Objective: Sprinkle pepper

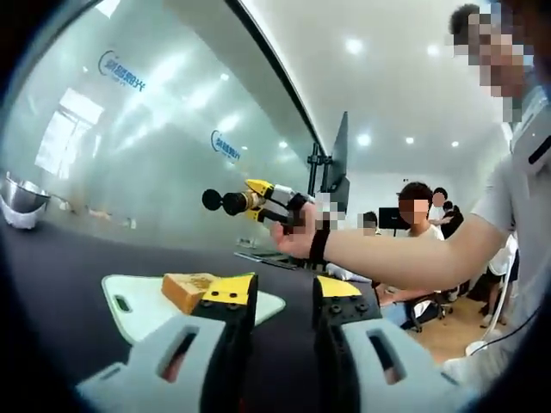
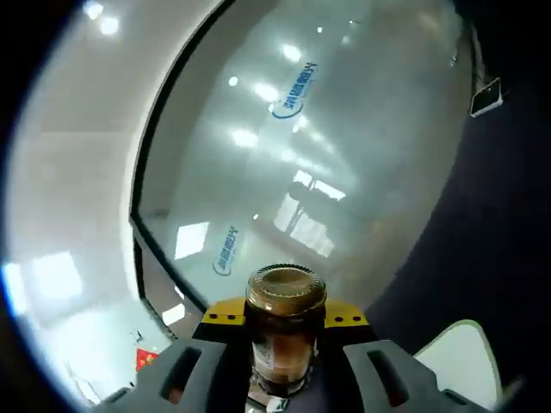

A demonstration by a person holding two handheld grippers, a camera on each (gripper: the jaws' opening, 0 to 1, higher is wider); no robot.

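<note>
The right gripper (image 2: 284, 361) is clamped on the pepper jar (image 2: 284, 331), raised; the left gripper (image 1: 284, 297), jaws apart, faces the toast (image 1: 185, 290). Sprinkling looks not yet done.

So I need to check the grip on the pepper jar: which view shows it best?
The right gripper view: the pepper jar sits close up between that gripper's jaws, lid end facing away. The left gripper view shows it small and dark, held high in the right gripper above the table.

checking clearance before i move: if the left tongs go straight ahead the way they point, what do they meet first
Probably the toast on the white cutting board, lying just beyond the left tongs and slightly to their left. Depth is unclear; they might pass beside it over the dark table.
</note>
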